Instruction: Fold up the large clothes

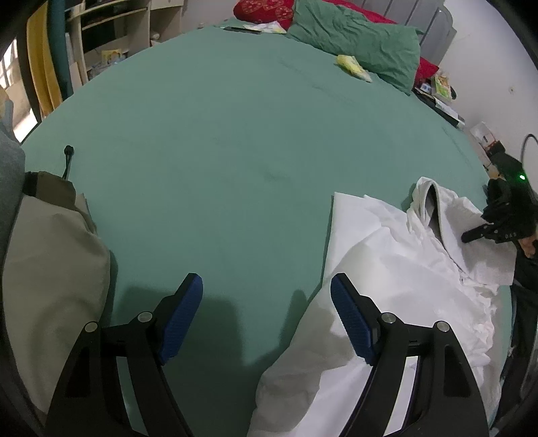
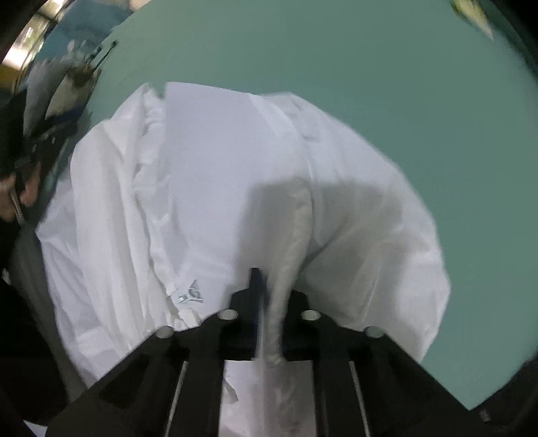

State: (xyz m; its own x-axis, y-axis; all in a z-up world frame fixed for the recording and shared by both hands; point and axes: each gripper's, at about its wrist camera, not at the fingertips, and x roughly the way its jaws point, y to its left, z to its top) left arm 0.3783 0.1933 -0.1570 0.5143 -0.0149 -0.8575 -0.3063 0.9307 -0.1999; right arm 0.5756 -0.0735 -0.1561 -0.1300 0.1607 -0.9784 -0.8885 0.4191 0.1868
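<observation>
A large white garment (image 1: 403, 255) lies crumpled on the green bed sheet (image 1: 218, 151), near the right front edge. My left gripper (image 1: 265, 285) hovers open above the sheet; its right blue pad (image 1: 349, 319) hangs over the garment's left edge and nothing is between the pads. In the right wrist view the white garment (image 2: 218, 168) fills the middle. My right gripper (image 2: 274, 285) is shut on a raised fold of this cloth, which runs up between its fingers. Seen from the left wrist, the right gripper (image 1: 470, 235) rests on the garment's far right side.
A beige cloth bundle (image 1: 50, 269) lies at the left edge, with a black cord (image 1: 69, 158) beyond it. A green pillow (image 1: 356, 40), a red blanket (image 1: 265, 10) and a yellow item (image 1: 353, 65) lie at the bed's head. Shelves (image 1: 111, 40) stand at the back left.
</observation>
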